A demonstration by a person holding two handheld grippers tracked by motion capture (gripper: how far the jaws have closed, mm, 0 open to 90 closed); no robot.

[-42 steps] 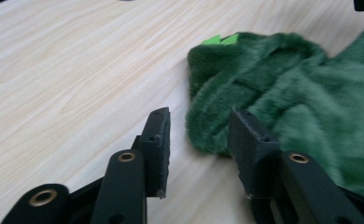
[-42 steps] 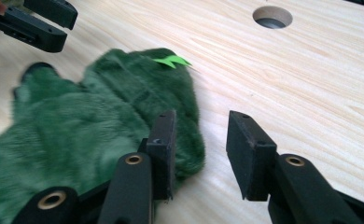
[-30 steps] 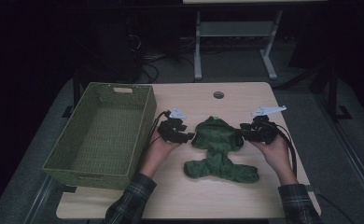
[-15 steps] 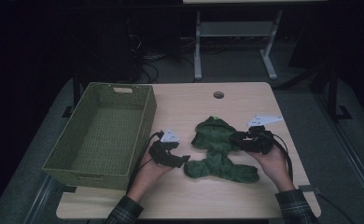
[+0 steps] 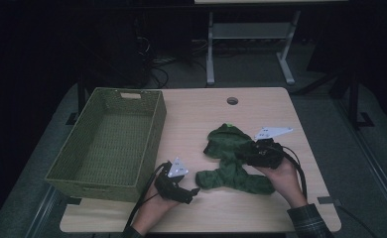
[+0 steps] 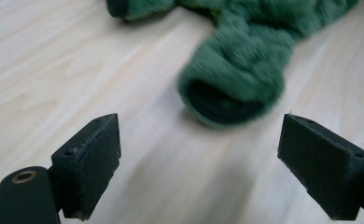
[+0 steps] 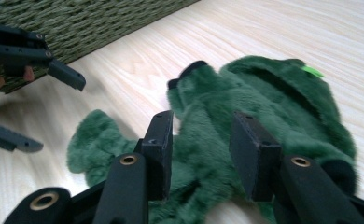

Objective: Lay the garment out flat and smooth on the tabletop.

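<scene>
A green fleece garment (image 5: 229,161) lies crumpled on the wooden table (image 5: 201,114), its hood toward the far side. My right gripper (image 5: 247,153) is shut on the garment's right side; in the right gripper view the pile (image 7: 273,102) bunches between the jaws of that gripper (image 7: 201,149). My left gripper (image 5: 194,191) sits low near the table's front edge, just left of a sleeve end. Its jaws have just been opening and stand wide with nothing between them. The dark-lined cuff (image 6: 231,88) lies ahead of the left gripper (image 6: 199,158). The left gripper (image 7: 49,109) also appears open in the right gripper view.
A woven green basket (image 5: 154,129) with nothing in it stands at the table's left, its wall (image 7: 77,23) close behind the left gripper. A round cable hole (image 5: 232,100) sits at the far middle. Bare wood lies between basket and garment.
The left gripper let go of the garment's upper left, opened and moved toward the front edge near the sleeve end. The right gripper shifted slightly left and nearer, dragging the garment.
</scene>
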